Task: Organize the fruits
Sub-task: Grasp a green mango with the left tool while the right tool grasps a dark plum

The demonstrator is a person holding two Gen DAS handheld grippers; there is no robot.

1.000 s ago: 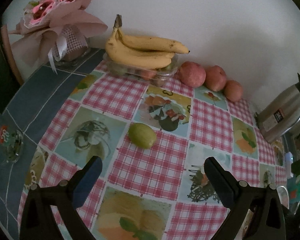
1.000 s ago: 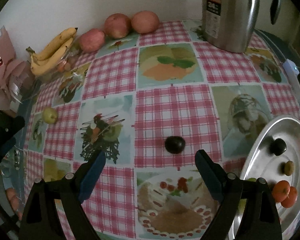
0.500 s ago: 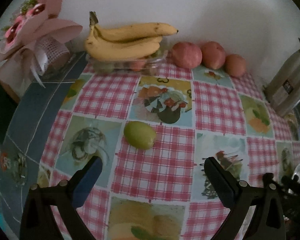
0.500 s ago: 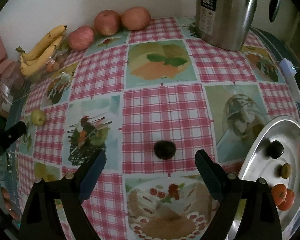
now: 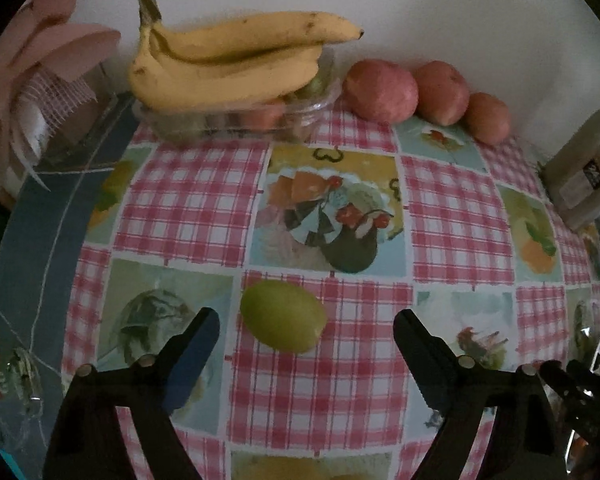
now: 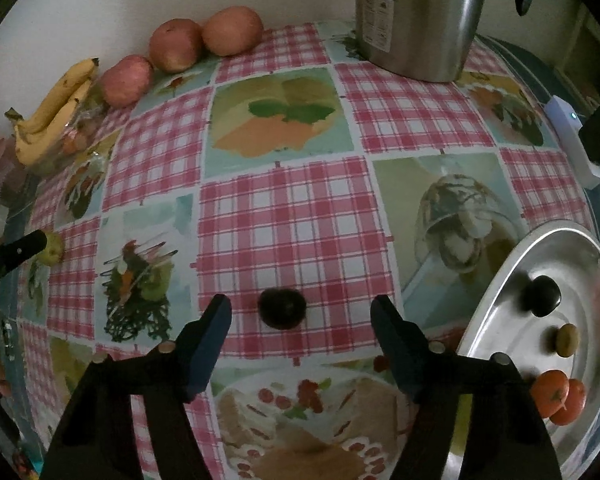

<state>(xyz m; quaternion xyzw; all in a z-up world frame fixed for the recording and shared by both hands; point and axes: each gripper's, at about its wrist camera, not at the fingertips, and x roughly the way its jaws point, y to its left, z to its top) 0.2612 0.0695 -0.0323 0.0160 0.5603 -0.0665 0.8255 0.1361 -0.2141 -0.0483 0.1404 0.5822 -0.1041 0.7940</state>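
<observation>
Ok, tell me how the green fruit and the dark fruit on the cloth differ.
The green fruit is pale yellow-green; the dark fruit is nearly black. The green fruit is oval, lying lengthwise; the dark fruit is rounder. The green fruit lies ahead of the left tool, the dark fruit ahead of the right tool. Both sit loose on the checked cloth, untouched, between open fingers that have just been closing.

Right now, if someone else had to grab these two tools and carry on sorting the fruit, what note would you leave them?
Left hand-held gripper: open, jaws just been closing, green fruit between them, not yet gripped.
Right hand-held gripper: open, jaws just been closing, dark fruit between them, untouched.
Done: metal tray on the right already holds a dark fruit, an olive-coloured one and two orange ones.
Left: grip both fruits, probably carry them to the tray. Bananas and three red apples sit by the wall.
</observation>
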